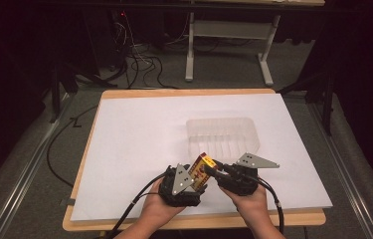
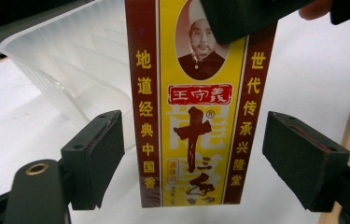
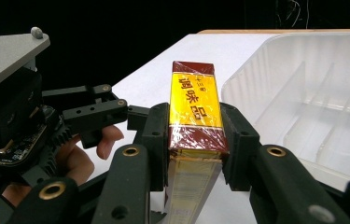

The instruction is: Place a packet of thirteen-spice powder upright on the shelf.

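A: The right gripper's fingers point(image 3: 156, 140) are pressed onto the box point(image 3: 196, 109) from both sides, one pad on each narrow edge, so the box is pinched firmly near its top end.

B: And the left gripper point(image 2: 193, 156)?

A: Its fingers point(image 2: 95, 156) stand spread, one on each side of the box with a gap on either side. The box hangs between them, but the pads do not touch it.

B: Where is the box in the scene?

A: Seen from above, the box point(image 1: 200, 168) is held off the table, near the front edge and a little right of centre, between the left gripper point(image 1: 194, 180) and the right gripper point(image 1: 213, 169). It is tilted, with its yellow and dark red face turned toward the left gripper.

B: What lies around it?

A: A clear plastic tray point(image 1: 222, 135) sits on the white sheet point(image 1: 139, 139) just beyond the two grippers. In the right gripper view the tray point(image 3: 312, 93) is to the right of the box, close by but apart from it, and its ribbed floor shows through. The person's hands point(image 1: 161, 206) come in from the near edge, each wrapped round its gripper.
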A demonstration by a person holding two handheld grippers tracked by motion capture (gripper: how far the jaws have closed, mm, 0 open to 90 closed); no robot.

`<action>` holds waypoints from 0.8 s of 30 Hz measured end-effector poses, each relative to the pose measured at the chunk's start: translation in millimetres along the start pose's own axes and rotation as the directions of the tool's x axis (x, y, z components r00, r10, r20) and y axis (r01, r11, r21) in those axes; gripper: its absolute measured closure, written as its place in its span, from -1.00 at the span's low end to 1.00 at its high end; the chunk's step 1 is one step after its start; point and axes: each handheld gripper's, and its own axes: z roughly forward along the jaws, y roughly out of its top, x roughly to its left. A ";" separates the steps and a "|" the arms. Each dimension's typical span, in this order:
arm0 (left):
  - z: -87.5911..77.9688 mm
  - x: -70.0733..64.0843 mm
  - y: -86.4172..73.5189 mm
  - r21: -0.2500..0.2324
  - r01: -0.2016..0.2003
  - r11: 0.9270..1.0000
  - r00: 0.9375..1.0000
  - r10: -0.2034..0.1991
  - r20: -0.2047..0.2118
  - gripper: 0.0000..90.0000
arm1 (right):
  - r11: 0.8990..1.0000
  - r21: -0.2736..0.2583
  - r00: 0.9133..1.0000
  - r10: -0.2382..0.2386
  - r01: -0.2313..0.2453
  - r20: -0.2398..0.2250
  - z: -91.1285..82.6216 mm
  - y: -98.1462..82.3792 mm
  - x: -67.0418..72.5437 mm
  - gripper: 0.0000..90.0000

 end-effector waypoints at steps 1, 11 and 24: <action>-0.5 0.4 0.2 -0.001 0.004 1.000 1.000 -0.004 0.002 -0.53 | 1.000 -0.001 1.000 0.000 0.000 0.003 -0.5 0.2 -0.1 0.50; -5.7 7.0 -0.5 -0.015 0.022 1.000 1.000 -0.022 0.010 -0.46 | 1.000 -0.019 1.000 -0.009 0.009 0.030 -7.1 2.5 -4.2 0.50; -14.1 22.6 -0.4 -0.038 0.055 0.998 0.998 -0.056 -0.017 -0.42 | 0.999 -0.047 0.997 -0.008 0.012 0.080 -18.7 6.7 -14.4 0.50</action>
